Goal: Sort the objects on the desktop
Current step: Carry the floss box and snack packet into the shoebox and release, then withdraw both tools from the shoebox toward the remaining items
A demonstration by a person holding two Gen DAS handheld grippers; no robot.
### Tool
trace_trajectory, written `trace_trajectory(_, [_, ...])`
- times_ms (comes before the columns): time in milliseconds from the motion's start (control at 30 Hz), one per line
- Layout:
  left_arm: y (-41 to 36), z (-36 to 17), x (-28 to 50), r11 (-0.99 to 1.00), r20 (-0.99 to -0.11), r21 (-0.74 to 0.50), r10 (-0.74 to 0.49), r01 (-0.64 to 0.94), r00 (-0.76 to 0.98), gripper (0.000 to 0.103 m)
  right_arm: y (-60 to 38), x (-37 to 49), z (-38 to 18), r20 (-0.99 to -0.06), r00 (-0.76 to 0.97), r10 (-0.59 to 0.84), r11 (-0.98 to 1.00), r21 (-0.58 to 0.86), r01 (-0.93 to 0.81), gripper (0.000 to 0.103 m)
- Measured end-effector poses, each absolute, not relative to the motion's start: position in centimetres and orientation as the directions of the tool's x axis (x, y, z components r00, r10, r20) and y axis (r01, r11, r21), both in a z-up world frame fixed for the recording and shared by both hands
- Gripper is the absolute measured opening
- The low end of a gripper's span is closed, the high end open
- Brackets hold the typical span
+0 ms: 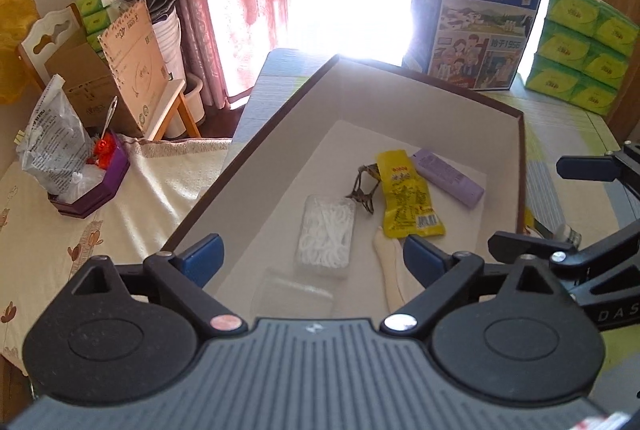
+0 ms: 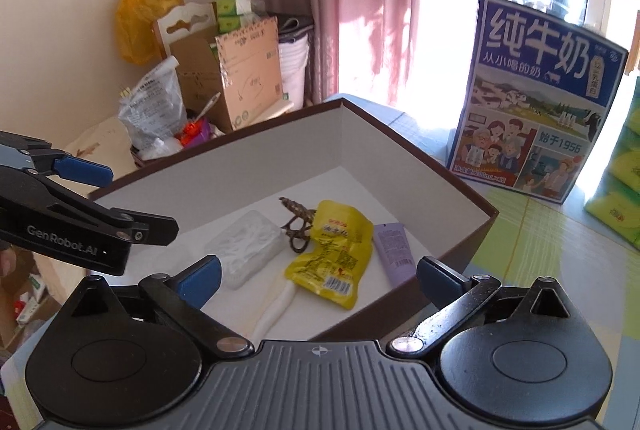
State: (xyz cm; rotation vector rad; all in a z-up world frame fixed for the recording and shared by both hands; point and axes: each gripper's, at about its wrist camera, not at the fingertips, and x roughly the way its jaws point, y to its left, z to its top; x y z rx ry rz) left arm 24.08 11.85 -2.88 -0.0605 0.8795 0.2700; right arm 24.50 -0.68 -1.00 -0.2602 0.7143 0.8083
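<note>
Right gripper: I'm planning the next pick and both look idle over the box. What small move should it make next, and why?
Probably swing the right gripper right, out past the box wall. It is open and empty above the yellow sachet, which already lies in the box, while the left wrist view shows a small capped item still outside on the table.

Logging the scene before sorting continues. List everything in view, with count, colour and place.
cardboard box with brown rim: one, white inside, centre.
yellow snack sachet: one, in box.
lilac tube: one, in box, right of sachet.
clear case of white floss picks: one, in box, left.
bronze hair claw: one, between case and sachet.
cream plastic handle: one, box front.
blue milk carton: one, behind box.
green tissue packs: several, far right.
left gripper: open.
right gripper: open.
</note>
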Motion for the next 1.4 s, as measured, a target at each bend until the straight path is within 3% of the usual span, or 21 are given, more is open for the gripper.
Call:
trace_trajectory(667, [5.9, -0.5, 15.3, 0.956, -0.753, 0.084, 0.246, -0.281, 0.61, 0.095, -7.2, 16.5, 1.8, -0.637, 0.456, 0.622, 0.644, 0.085, -0.76, 0.101])
trace_trajectory(1400, [-2.7, -3.9, 10.4, 0.976, -0.822, 0.051, 0.161, -0.212, 0.546, 0.095, -17.5, 11.3, -2.8, -0.775, 0.368, 0.514, 0.677, 0.103, -0.728, 0.101])
